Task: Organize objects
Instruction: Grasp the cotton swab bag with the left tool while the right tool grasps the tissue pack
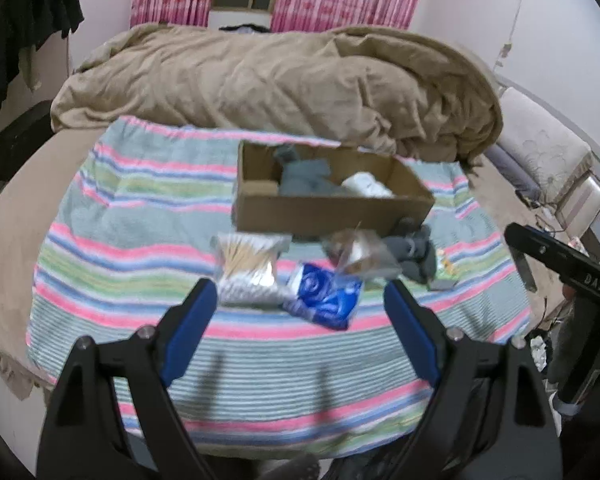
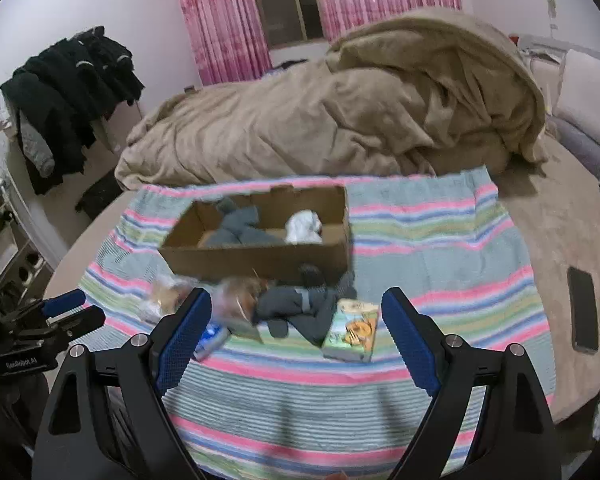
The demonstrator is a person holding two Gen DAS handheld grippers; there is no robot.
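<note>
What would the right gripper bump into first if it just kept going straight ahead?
Probably the dark gray socks lying between its open fingers' line, with the cardboard box just behind; depth is hard to judge.

Box (image 2: 260, 258): open cardboard, holding a grey garment (image 2: 240, 226) and a white bundle (image 2: 303, 227)
Front row: swab bag (image 1: 249, 268), blue packet (image 1: 326, 294), clear bag (image 1: 358, 254), grey socks (image 2: 300, 306) (crumpled), small carton (image 2: 352, 330)
</note>
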